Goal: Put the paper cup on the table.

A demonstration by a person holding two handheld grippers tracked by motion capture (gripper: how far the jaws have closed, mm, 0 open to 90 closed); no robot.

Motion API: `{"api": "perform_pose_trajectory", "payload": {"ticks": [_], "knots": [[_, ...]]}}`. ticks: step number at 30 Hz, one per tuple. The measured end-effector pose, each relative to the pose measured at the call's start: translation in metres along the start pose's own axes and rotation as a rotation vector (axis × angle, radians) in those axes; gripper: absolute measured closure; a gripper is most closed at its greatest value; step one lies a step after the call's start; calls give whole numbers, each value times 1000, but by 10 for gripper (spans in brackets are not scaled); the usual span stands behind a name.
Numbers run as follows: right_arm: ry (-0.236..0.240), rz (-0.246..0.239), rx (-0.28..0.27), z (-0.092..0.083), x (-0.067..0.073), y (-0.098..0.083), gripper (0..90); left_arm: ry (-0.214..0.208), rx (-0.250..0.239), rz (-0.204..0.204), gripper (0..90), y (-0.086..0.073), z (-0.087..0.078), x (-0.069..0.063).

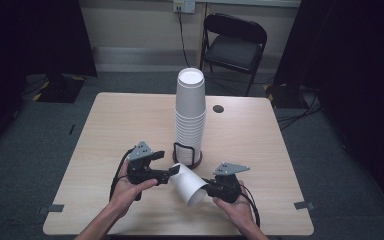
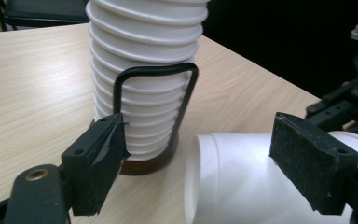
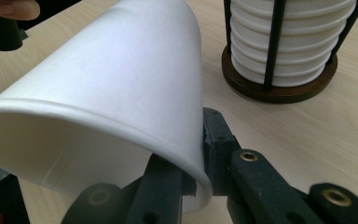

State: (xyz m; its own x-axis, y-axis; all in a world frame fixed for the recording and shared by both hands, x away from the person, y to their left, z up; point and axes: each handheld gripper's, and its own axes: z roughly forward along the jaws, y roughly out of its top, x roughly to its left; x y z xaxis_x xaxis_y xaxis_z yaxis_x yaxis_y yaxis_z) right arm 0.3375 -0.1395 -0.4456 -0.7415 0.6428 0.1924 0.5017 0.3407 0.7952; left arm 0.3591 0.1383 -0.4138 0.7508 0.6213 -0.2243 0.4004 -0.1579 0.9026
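A: Pale wood-grain table [image 1: 130,125], small dark round hole [image 1: 218,108] near the far edge. Grey floor, black folding chair [image 1: 234,42] behind, wall socket [image 1: 183,6] above, dark curtains either side.

B: Any readable writing?

A: None legible on cups or grippers.

B: And the loose paper cup [image 1: 190,183]?

A: Lying on its side just before the cup stack [image 1: 190,112] in its wire holder [image 1: 187,155]. Rim pinched by the right gripper [image 1: 214,189], jaws clamped on the wall. Base end between the left gripper [image 1: 172,171] jaws, standing apart, pads seemingly not pressing.

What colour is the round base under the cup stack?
Dark brown base, with black wire uprights; the right gripper view shows it best.
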Motion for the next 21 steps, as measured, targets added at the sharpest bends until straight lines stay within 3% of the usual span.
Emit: {"api": "perform_pose_trajectory", "payload": {"ticks": [5,9,11,12,21], "knots": [[1,3,6,-3,-3,2,857,-9,-16,39,148,2,-1,-1],[9,-1,23,-5,-5,6,858,12,39,121,174,-1,-2,-1],[5,4,44,-5,-6,7,858,20,48,122,170,-3,-3,0],[11,9,53,-5,-7,6,857,27,58,148,164,-4,-5,0],[22,35,118,-5,-14,6,857,-27,134,274,160,-13,-2,-8]]}}
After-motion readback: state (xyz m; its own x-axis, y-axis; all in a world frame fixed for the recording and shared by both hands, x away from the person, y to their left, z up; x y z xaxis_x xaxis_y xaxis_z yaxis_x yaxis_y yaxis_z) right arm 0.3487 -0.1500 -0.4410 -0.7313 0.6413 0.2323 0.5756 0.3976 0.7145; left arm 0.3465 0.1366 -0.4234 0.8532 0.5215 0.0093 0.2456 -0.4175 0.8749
